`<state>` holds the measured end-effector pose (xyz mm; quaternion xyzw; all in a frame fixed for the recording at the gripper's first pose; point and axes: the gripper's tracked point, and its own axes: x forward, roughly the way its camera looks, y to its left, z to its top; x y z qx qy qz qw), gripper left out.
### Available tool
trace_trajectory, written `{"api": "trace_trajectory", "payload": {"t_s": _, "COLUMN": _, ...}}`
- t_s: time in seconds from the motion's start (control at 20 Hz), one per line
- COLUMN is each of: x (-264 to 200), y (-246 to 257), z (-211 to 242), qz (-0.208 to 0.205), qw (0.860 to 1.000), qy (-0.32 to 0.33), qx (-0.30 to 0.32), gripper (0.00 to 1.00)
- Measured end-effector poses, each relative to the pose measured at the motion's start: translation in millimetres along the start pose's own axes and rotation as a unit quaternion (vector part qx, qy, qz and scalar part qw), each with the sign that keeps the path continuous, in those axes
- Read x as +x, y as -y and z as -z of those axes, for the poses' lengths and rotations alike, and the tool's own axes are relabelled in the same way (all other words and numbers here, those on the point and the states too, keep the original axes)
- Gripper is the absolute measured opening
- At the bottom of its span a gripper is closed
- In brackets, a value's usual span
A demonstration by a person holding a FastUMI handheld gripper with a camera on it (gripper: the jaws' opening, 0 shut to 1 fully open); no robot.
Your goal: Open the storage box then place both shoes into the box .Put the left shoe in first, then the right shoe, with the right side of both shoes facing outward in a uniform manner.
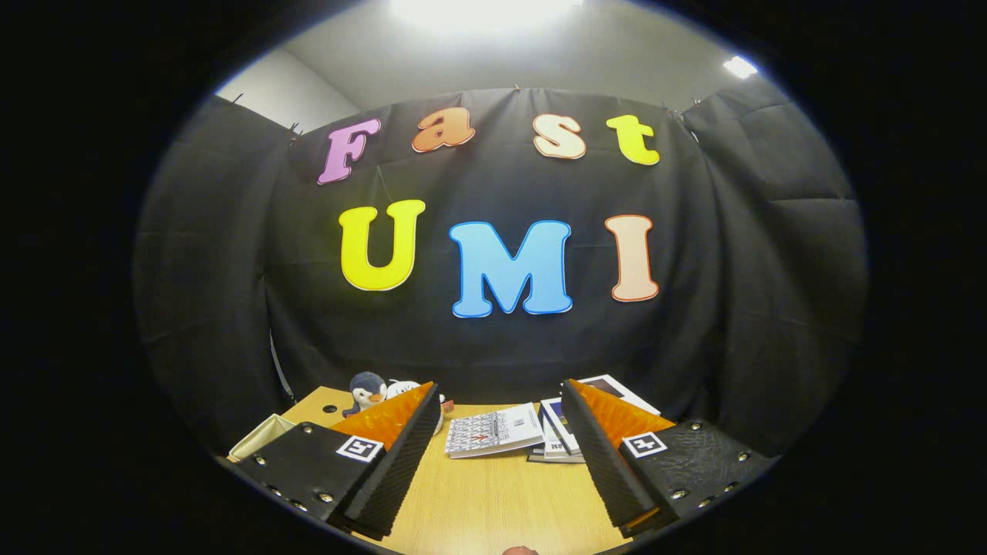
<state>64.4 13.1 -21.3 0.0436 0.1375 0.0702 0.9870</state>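
Gripper view had my hand-held gripper sitting low over the wooden counter, with its two fingers spread wide apart and nothing pinched between them. Each finger had a black ribbed pad on the inside and orange plastic behind it, plus a little square black-and-white marker on top.

Just past the fingertips, pretty much centered in the gap, a thin booklet with a patterned cover lay flat on the counter. Right next to it, tucked partly behind the right finger, was a small stack of books, and another white sheet or book poked out beyond that same finger's tip.

On the other side, behind the left finger's tip, a plush penguin sat at the far edge of the counter, with something white and soft pressed up beside it, mostly hidden by the finger so I couldn't say what it was. Off to the outside of the left finger, close by its base, I could see the pale corner of a box-like thing; honestly couldn't tell if that was the storage box. The shoes were nowhere I could make out from that angle.

Black cloth walled off everything behind the counter, and ceiling lights glared overhead.
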Motion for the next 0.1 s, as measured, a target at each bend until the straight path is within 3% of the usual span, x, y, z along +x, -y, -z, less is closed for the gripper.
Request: {"api": "trace_trajectory", "payload": {"t_s": 0.1, "x": -1.2, "y": 2.1, "z": -5.7, "qz": 0.001, "qw": 1.0, "qy": 0.014, "qx": 0.003, "gripper": 0.97}}
